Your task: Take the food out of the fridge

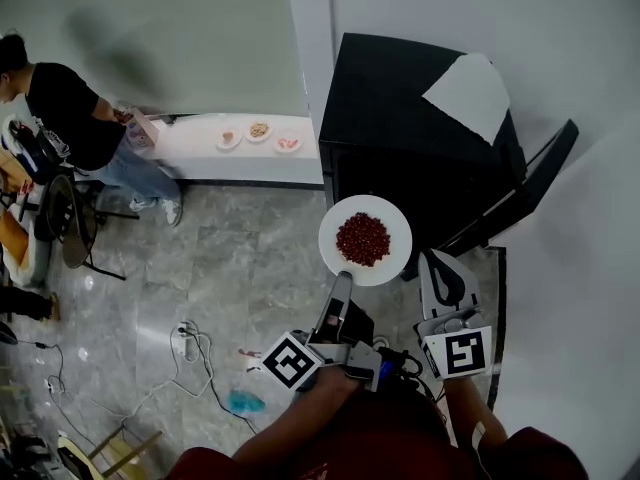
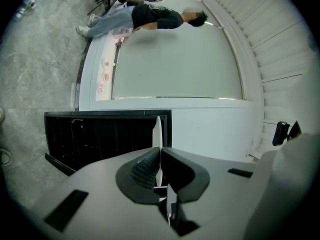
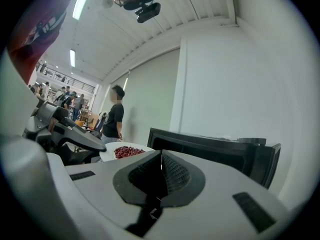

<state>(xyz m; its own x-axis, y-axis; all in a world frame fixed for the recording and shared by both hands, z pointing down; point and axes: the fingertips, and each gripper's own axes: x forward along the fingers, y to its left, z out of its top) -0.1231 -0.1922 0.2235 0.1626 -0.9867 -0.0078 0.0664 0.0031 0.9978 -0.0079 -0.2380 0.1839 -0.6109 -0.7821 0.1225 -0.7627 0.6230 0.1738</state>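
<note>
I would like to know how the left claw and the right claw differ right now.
The left claw is shut on the rim of the white plate; the right claw is shut on nothing. The left claw is rolled onto its side, the right claw upright. Both face the black fridge.

On my feed the floor [image 1: 240, 258] is grey marbled tile, glossy, with pale veins. A broad pale-green wall [image 1: 170, 38] runs along its far edge, with a low white ledge [image 1: 200, 163] at its foot and a white pillar [image 1: 310, 48] at its end. A plain white wall [image 1: 580, 78] fills the right side. At the left a person [image 1: 65, 113] in a black top stands by the ledge, near dark chairs [image 1: 72, 223]. A power strip [image 1: 190, 344] with white cables lies on the tile. Overhead, I see a slatted white ceiling [image 3: 165, 29] with long strip lights [image 3: 82, 1].
</note>
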